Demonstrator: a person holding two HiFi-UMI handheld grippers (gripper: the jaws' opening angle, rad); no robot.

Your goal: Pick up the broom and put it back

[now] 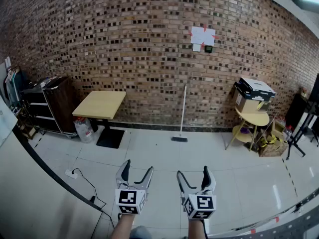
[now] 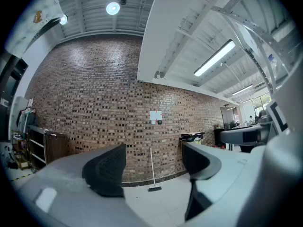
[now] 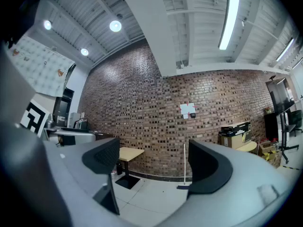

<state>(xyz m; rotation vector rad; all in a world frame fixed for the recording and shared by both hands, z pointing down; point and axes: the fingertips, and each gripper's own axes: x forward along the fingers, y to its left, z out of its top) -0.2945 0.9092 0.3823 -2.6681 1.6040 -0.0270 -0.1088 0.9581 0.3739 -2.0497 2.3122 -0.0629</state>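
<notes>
Pointing level toward the brick wall (image 1: 139, 59), our left claw (image 1: 137, 167) and right claw (image 1: 193, 172) each stood with jaws wide apart and nothing between them. We found the broom (image 1: 182, 114) well ahead of both, upright against that wall, its head on the tiled floor (image 1: 159, 156), between the square counter (image 1: 101, 103) and the round side table (image 1: 256, 118).

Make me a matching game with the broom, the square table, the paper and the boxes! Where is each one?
Things:
1. broom
2. square table
3. paper
4. boxes

Places:
a. stuck high on the brick wall
b. stacked on the round table
c. standing left of the broom
d. leaning upright against the brick wall

Pairs: 1-d, 2-c, 3-a, 4-b
</notes>
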